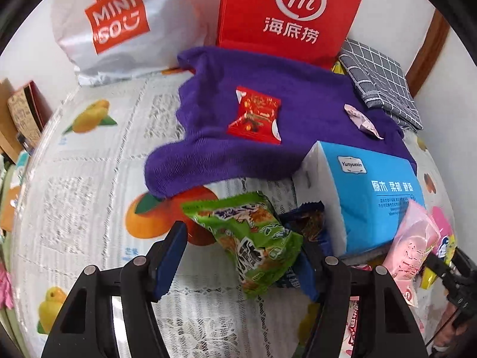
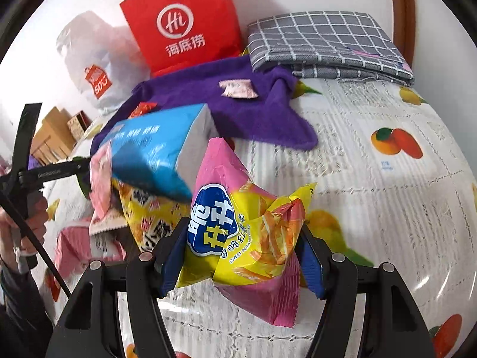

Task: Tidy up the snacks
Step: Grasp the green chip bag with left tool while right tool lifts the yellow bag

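Behind green snack bag (image 1: 253, 238), blue pkt (image 1: 310, 217) half-hidden.

Both views sit low over the fruit-print tablecloth (image 1: 89, 155), each looking forward along its own 2 fingers toward the back wall. The left wrist view sits to the left, the right wrist view further right — close in. They share the purple towel (image 1: 238, 89), red bag (image 2: 182, 21) and blue tissue pack (image 2: 155, 146).
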